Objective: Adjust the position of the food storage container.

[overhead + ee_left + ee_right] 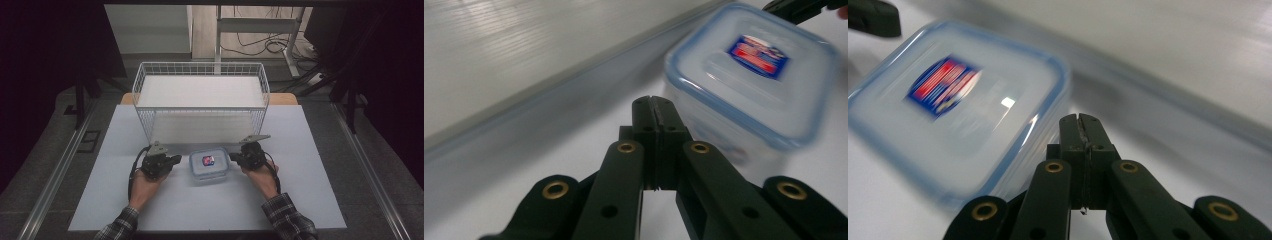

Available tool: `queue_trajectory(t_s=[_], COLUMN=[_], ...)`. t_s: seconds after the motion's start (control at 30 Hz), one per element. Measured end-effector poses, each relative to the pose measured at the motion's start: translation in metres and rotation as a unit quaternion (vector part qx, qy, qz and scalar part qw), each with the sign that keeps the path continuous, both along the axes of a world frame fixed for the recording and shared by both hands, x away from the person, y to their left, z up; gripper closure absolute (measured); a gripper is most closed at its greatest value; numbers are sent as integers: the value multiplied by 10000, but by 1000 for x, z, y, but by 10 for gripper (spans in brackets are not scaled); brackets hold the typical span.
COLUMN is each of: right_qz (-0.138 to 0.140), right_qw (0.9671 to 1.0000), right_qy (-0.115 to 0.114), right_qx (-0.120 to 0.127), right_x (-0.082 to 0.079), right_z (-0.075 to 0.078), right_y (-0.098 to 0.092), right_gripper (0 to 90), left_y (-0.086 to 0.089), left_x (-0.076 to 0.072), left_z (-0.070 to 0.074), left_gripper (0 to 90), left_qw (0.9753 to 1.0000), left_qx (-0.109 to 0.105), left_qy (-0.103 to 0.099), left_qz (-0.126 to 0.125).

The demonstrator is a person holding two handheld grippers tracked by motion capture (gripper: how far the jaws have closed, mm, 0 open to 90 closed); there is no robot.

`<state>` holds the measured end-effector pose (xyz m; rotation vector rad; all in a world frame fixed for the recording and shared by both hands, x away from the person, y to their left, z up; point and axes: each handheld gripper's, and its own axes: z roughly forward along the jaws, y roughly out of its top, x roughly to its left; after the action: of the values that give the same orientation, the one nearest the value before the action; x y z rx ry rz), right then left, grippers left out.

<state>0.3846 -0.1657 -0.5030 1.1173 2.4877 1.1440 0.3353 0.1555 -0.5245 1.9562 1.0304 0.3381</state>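
Note:
A clear plastic food box (209, 165) with a blue-rimmed lid and a red and blue label sits on the white table between my two grippers. My left gripper (176, 160) rests just left of it, jaws pressed together with nothing between them. In the left gripper view the box (754, 75) lies ahead to the right of the shut left gripper (653, 101). My right gripper (231, 158) is just right of the box, also shut and empty. In the right gripper view the box (953, 105) is to the left of the right gripper (1080, 120).
A white wire basket (200, 97) with a white liner stands right behind the box, its front wall close to both grippers. The white table top (210, 210) extends toward the person. Desk legs and cables lie on the floor behind.

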Motion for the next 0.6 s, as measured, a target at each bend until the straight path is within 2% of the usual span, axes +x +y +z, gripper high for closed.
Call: queue_trajectory(t_s=[0.07,0.1,0.23,0.3,0.37,0.6], right_qz=[-29,-4,75,94,133,149], right_qw=[10000,9998,9998,9998,9997,9999], right_qy=[-61,-175,-173,-164,-146,32], right_qx=[-25,-63,-65,-97,-131,-48], right_x=[9,16,21,20,16,-2], right_z=[-3,-6,-8,-8,-8,-6], right_y=[3,7,12,14,14,10], right_gripper=[893,893,892,894,894,892], left_y=[-5,-9,-15,-17,-19,-23], left_x=[9,15,19,17,15,4], left_z=[-3,-5,-8,-9,-9,-4], left_gripper=[900,900,900,900,900,900], left_qw=[10000,9999,9997,9995,9995,9991], left_qx=[-45,-45,49,14,113,167], left_qy=[62,132,207,254,243,267], left_qz=[9,-28,-90,-160,-180,-298])
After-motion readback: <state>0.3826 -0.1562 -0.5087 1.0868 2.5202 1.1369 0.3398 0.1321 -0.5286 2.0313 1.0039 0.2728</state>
